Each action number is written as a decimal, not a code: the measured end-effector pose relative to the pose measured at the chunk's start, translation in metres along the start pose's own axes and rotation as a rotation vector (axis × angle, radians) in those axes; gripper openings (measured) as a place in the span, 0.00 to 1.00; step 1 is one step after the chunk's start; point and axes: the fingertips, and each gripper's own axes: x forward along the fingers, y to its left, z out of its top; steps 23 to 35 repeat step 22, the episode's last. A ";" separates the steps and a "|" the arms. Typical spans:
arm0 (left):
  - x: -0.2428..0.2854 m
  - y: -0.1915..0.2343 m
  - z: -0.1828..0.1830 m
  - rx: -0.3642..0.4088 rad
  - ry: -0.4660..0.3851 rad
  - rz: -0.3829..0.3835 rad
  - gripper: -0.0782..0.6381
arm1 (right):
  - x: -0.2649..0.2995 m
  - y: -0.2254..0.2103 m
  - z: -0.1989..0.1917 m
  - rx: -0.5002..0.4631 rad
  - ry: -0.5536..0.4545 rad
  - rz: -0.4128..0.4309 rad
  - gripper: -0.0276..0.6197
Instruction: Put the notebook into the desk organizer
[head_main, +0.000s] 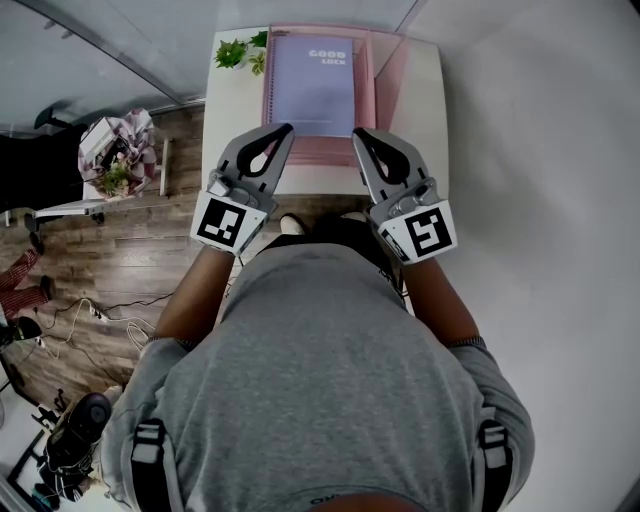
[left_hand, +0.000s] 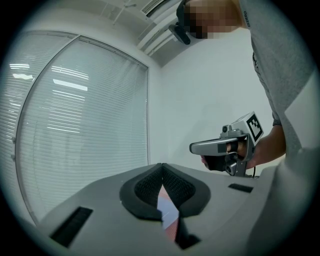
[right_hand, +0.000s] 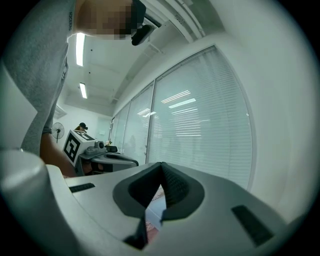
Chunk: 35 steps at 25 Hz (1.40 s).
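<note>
A lilac spiral notebook (head_main: 312, 82) printed "GOOD LUCK" lies flat inside the pink desk organizer (head_main: 386, 72), whose pink walls frame it on the right and near sides. My left gripper (head_main: 288, 128) hovers at the organizer's near left corner, its jaws shut and holding nothing. At the near right corner my right gripper (head_main: 357, 131) is likewise shut and holds nothing. In each gripper view the jaws meet at the tip, left gripper (left_hand: 161, 165) and right gripper (right_hand: 161, 164). A sliver of the notebook (left_hand: 169, 212) shows below them.
The organizer stands on a small white table (head_main: 425, 100) with a green plant (head_main: 238, 52) at its far left corner. A white wall runs along the right. On the wooden floor to the left are a flower bouquet (head_main: 115, 150) and cables (head_main: 95, 315).
</note>
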 end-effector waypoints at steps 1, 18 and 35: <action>0.000 0.000 -0.001 0.000 0.002 -0.001 0.14 | 0.000 0.000 0.000 0.001 -0.001 0.003 0.05; -0.001 0.013 -0.004 -0.017 0.017 -0.003 0.14 | 0.015 0.000 0.002 0.014 0.008 -0.003 0.05; -0.001 0.017 -0.007 -0.019 0.020 -0.003 0.14 | 0.020 0.000 0.000 0.017 0.009 -0.004 0.05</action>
